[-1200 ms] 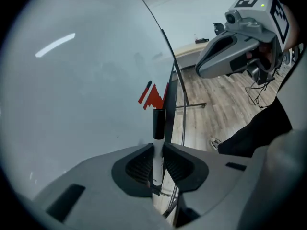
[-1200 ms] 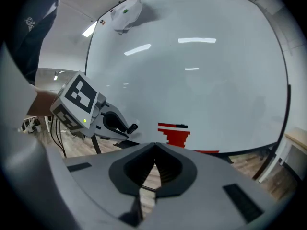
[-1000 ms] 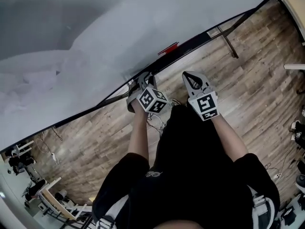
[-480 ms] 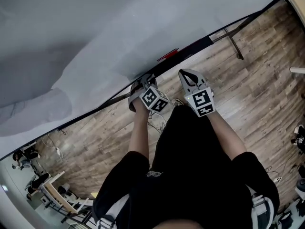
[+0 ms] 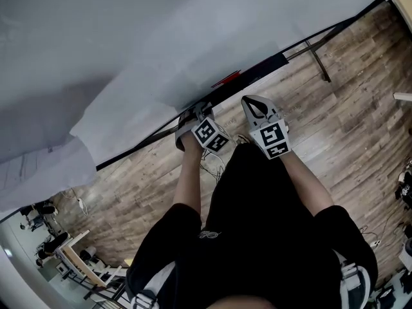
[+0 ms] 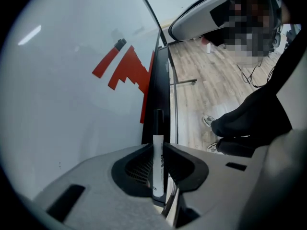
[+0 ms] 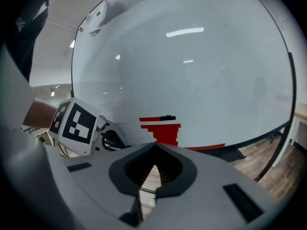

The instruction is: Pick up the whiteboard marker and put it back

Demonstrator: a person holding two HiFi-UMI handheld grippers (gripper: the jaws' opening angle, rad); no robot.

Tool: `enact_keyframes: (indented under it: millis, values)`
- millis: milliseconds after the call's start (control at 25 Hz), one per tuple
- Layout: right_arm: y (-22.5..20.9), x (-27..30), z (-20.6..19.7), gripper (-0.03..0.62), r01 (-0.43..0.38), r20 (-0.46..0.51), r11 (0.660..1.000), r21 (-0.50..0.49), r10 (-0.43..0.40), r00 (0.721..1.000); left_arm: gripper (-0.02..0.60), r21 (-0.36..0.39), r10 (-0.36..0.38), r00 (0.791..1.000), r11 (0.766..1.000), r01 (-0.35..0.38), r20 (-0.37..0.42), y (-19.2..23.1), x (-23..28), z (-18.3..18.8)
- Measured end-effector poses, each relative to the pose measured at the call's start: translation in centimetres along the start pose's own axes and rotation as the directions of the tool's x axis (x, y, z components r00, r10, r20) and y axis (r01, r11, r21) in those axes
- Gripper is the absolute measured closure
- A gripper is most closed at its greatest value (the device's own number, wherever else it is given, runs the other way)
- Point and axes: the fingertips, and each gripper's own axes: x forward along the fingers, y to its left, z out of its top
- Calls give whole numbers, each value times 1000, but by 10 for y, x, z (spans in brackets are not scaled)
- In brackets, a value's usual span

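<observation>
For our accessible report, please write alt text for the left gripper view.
The left claw grips a white whiteboard marker, its black cap pointing away. Behind it stands a whiteboard with red shapes at left; a wooden floor lies at right.

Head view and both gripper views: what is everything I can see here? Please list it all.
whiteboard: one, white, fills the upper part of the head view
ledge: one, black, along the whiteboard's lower edge
red pen: one, red with a black end, by the ledge
red stepped shape: one, beside the red pen; I cannot tell what it is
whiteboard marker: one, white with a black cap, between the left gripper's jaws
stand leg: one, black, on the floor
floor: brown wood pattern, below the board
person: one, black clothes, bottom of the head view
left gripper: one, grey, shut on the whiteboard marker
right gripper: one, grey, shut, empty
</observation>
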Motion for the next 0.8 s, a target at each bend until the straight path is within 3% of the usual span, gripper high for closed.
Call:
enact_keyframes:
  millis: [520,680,800]
  values:
    - [7,1,7,591,-14,-2,1000,-26,14,1000,499,-55,19,999,998,-16,44,6,-3,5]
    - [17,2,10,591,-25,-2,999,-43,25,1000,499,-181,37,992,983,-15,120,15,-18,7]
    - [27,4,12,591,-35,-1,998,-56,34,999,499,-319,53,977,948,17,208,20,-32,6]
